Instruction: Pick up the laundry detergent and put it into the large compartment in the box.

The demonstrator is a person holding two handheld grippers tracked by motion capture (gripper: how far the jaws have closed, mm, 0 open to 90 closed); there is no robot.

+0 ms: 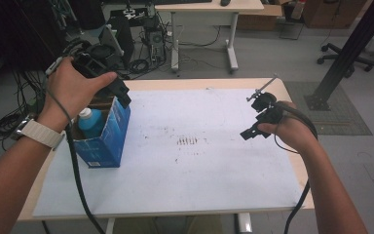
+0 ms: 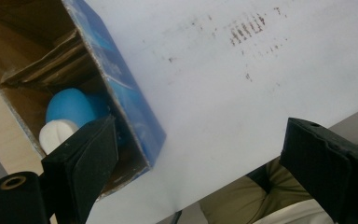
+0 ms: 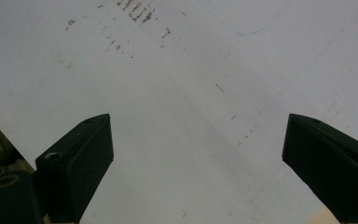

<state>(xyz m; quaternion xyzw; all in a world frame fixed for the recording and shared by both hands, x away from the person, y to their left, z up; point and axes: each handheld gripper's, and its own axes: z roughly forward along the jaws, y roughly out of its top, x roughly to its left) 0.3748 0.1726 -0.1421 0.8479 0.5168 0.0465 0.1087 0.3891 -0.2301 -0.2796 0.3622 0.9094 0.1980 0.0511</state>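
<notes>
A person stands at a pale wooden tabletop (image 1: 292,161) mostly covered by a white sheet (image 1: 190,165), holding a black two-jaw tool in each hand.

At the left side of the tabletop, an open blue cardboard box (image 1: 108,141) stands upright on the sheet near its left edge. Inside it is a blue bottle (image 1: 90,122) with a white cap, sitting upright and close to the front left corner of the box. The left tool (image 1: 113,87) hangs just above the box's open top, gripped in the left hand (image 1: 73,90), which wears a pale watch strap at the wrist. In the left gripper view its jaws are spread wide with nothing between them; one jaw hovers over the box opening, in front of the bottle (image 2: 71,106) and its white cap, and the other is out over the bare sheet (image 2: 242,88). The box's blue side wall (image 2: 130,102) runs between them.

At the right side, well apart from the box, the right tool (image 1: 254,127) is held in the right hand (image 1: 292,131) above the sheet. In the right gripper view its jaws are also spread wide and hold nothing, with bare white sheet (image 3: 191,116) below.

Faint brown smudges (image 1: 189,141) mark the sheet's middle, between the two tools. A black cable trails from each tool toward the near edge.
</notes>
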